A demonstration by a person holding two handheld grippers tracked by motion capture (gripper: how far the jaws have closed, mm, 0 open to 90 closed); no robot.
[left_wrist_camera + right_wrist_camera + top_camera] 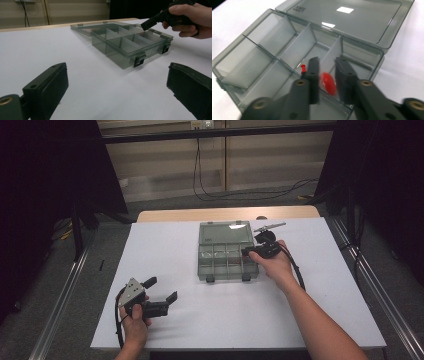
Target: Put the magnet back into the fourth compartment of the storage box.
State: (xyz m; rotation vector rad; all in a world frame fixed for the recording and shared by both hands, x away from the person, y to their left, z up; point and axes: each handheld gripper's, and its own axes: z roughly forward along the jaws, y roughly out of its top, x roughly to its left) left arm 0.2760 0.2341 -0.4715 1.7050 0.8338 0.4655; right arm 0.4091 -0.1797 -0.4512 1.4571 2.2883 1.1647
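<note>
Red items number two inside one grey box [352,27]: a disc [329,83] between the parted right gripper [326,65] jaws, a pushpin [303,68] beside them. Left gripper [162,289] gapes empty.

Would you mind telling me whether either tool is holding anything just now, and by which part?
Nothing is held. The right tool hangs open over the organizer box, with red pieces lying loose in the compartment beneath. The left tool is open above bare table.

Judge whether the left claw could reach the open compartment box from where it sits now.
Probably yes. The left claw rests open on the white table, and bare tabletop lies between it and the compartment box. The right claw hovers over the box's right end, so that end looks crowded.
</note>
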